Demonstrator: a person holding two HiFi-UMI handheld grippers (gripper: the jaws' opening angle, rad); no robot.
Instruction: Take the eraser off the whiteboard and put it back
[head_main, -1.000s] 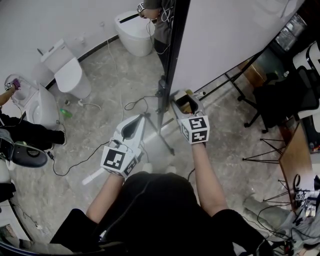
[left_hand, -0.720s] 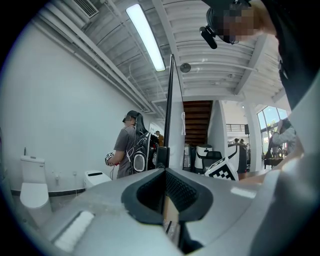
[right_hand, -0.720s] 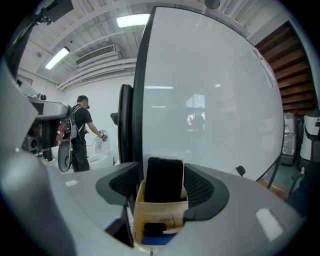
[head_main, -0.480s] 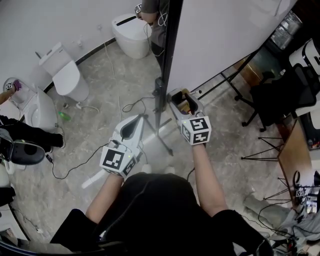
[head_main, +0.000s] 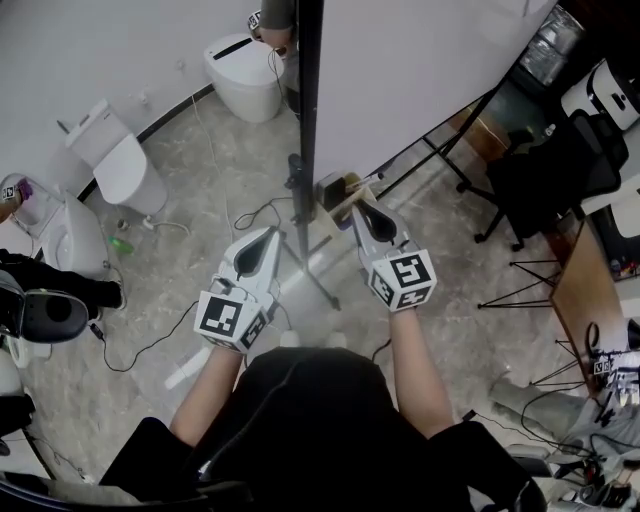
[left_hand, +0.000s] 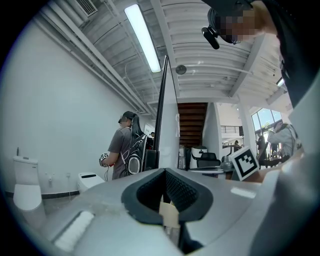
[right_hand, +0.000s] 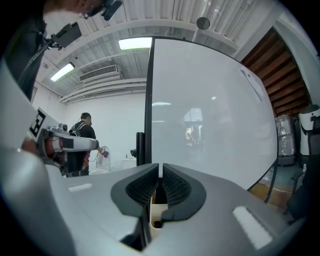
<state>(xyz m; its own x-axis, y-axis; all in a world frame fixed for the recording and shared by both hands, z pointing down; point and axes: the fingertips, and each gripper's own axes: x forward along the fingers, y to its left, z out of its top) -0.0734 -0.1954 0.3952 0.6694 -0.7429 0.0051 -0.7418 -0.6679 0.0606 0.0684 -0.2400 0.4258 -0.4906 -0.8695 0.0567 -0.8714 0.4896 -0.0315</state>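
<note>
Our right tool (head_main: 357, 206) has just been closing and is clenched on nothing, facing the whiteboard (head_main: 420, 70). The eraser (head_main: 337, 190) sits at the whiteboard's lower edge, just ahead. Our left tool (head_main: 266, 236) is clenched, empty.
</note>
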